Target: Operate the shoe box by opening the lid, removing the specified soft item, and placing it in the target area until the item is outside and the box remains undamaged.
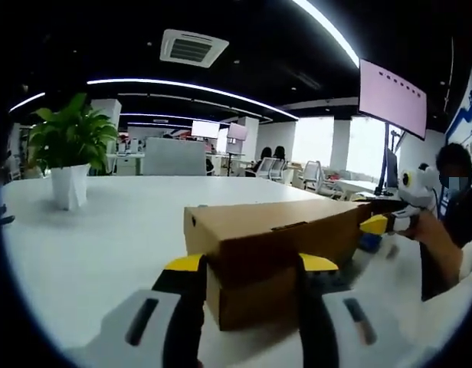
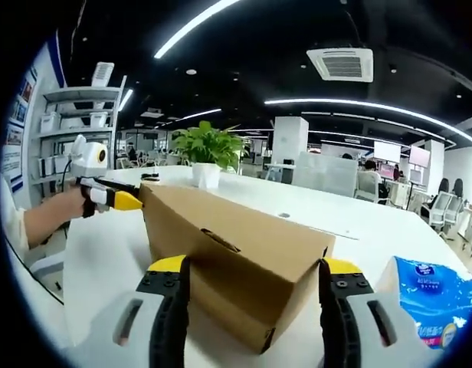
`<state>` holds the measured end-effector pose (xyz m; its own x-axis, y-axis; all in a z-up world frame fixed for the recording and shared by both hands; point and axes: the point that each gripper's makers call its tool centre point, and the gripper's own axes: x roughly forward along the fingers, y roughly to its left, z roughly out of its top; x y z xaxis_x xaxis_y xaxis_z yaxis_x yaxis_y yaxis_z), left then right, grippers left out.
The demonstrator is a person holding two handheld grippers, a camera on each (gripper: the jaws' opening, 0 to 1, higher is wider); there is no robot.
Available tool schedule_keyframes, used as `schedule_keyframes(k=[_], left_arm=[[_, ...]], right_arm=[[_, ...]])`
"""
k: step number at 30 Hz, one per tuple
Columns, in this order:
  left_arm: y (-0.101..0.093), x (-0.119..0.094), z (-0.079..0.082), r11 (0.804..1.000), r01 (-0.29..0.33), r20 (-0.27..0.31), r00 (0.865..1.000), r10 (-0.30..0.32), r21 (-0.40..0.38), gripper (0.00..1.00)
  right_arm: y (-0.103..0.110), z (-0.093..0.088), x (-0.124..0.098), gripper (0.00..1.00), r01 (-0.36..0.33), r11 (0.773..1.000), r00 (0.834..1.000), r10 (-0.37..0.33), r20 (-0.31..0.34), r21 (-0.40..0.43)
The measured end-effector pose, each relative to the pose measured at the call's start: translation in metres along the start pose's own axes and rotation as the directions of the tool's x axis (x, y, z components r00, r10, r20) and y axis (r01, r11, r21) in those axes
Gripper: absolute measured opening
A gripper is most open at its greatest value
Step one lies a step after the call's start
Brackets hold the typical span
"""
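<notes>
Here each open claw straddles the smooth rectangular cardboard shoe box [image 1: 274,253].

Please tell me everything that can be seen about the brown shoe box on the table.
The shoe box is plain brown cardboard, long and rectangular, with its lid closed. It rests on the white table, seemingly flat. A small slot or tab shows along the lid's edge. Each end sits between the open yellow-tipped fingers of one gripper: the left gripper at one end, the right gripper at the other. Whether the fingers touch it is unclear. It looks undamaged.
</notes>
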<state>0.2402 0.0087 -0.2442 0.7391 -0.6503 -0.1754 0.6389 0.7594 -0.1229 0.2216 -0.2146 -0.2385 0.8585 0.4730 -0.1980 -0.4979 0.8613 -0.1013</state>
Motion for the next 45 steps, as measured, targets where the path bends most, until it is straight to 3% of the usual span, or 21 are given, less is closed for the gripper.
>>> schedule_keyframes(k=[8, 12, 18, 21, 24, 28, 29, 30, 31, 33, 34, 35, 36, 37, 39, 40, 42, 44, 45], left_arm=[[-0.008, -0.004, 0.002, 0.993, 0.032, 0.036, 0.999, -0.036, 0.116, 0.55], [-0.010, -0.009, 0.005, 0.954, 0.011, 0.044, 0.999, -0.026, 0.299, 0.57], [-0.010, -0.014, 0.007, 0.916, -0.003, 0.041, 0.999, -0.015, 0.401, 0.58], [-0.016, -0.017, 0.009, 0.856, 0.009, 0.059, 0.997, -0.045, 0.516, 0.60], [-0.025, -0.018, 0.014, 0.824, 0.012, 0.091, 0.993, -0.077, 0.567, 0.61], [-0.031, -0.024, 0.021, 0.759, 0.001, 0.108, 0.990, -0.094, 0.651, 0.58], [-0.028, -0.026, 0.025, 0.722, -0.028, 0.119, 0.990, -0.075, 0.692, 0.56], [-0.027, -0.027, 0.027, 0.705, -0.044, 0.127, 0.990, -0.065, 0.707, 0.54], [-0.027, -0.028, 0.030, 0.696, -0.051, 0.133, 0.989, -0.064, 0.716, 0.53], [-0.031, -0.031, 0.034, 0.684, -0.051, 0.149, 0.985, -0.084, 0.728, 0.54], [-0.031, -0.032, 0.037, 0.643, -0.065, 0.156, 0.984, -0.084, 0.763, 0.55], [-0.033, -0.032, 0.033, 0.592, -0.052, 0.126, 0.988, -0.085, 0.804, 0.55], [-0.033, -0.032, 0.030, 0.564, -0.044, 0.111, 0.990, -0.085, 0.825, 0.55], [-0.032, -0.033, 0.028, 0.501, -0.047, 0.096, 0.993, -0.073, 0.864, 0.55], [-0.028, -0.033, 0.025, 0.459, -0.052, 0.086, 0.995, -0.054, 0.887, 0.55], [-0.026, -0.033, 0.021, 0.451, -0.044, 0.072, 0.996, -0.046, 0.891, 0.56], [-0.027, -0.031, 0.018, 0.434, -0.042, 0.069, 0.996, -0.048, 0.900, 0.57], [-0.025, -0.029, 0.016, 0.395, -0.045, 0.061, 0.998, -0.029, 0.917, 0.59], [-0.024, -0.027, 0.016, 0.389, -0.051, 0.063, 0.998, -0.016, 0.920, 0.60]], right_arm=[[0.001, -0.003, -0.004, 0.65, 0.009, 0.994, 0.999, -0.012, -0.031, -0.105], [0.006, 0.008, -0.010, 0.59, -0.002, 0.985, 1.000, 0.005, 0.017, -0.175], [0.009, 0.019, -0.016, 0.57, -0.019, 0.974, 0.997, 0.035, 0.068, -0.225], [0.011, 0.022, -0.020, 0.54, -0.021, 0.963, 0.994, 0.048, 0.096, -0.268], [0.014, 0.026, -0.022, 0.54, -0.027, 0.947, 0.990, 0.069, 0.122, -0.320], [0.019, 0.030, -0.026, 0.53, -0.010, 0.897, 0.985, 0.084, 0.149, -0.442], [0.021, 0.030, -0.027, 0.53, -0.006, 0.880, 0.984, 0.090, 0.154, -0.475], [0.023, 0.031, -0.028, 0.53, -0.002, 0.869, 0.982, 0.094, 0.163, -0.494], [0.025, 0.031, -0.029, 0.53, 0.000, 0.856, 0.980, 0.102, 0.169, -0.517], [0.025, 0.029, -0.030, 0.53, 0.007, 0.851, 0.981, 0.096, 0.168, -0.526], [0.024, 0.029, -0.031, 0.53, 0.009, 0.848, 0.981, 0.095, 0.169, -0.530], [0.024, 0.029, -0.031, 0.52, 0.007, 0.842, 0.981, 0.099, 0.167, -0.540], [0.026, 0.028, -0.032, 0.52, 0.005, 0.830, 0.981, 0.105, 0.165, -0.558], [0.026, 0.028, -0.032, 0.52, 0.007, 0.818, 0.981, 0.107, 0.164, -0.575], [0.028, 0.027, -0.033, 0.52, 0.013, 0.765, 0.982, 0.110, 0.151, -0.643], [0.029, 0.026, -0.034, 0.52, 0.021, 0.738, 0.984, 0.103, 0.143, -0.674], [0.030, 0.029, -0.035, 0.52, 0.038, 0.703, 0.984, 0.096, 0.149, -0.710], [0.033, 0.029, -0.037, 0.52, 0.036, 0.677, 0.983, 0.107, 0.147, -0.735], [0.033, 0.028, -0.037, 0.53, 0.033, 0.666, 0.985, 0.105, 0.138, -0.745]])
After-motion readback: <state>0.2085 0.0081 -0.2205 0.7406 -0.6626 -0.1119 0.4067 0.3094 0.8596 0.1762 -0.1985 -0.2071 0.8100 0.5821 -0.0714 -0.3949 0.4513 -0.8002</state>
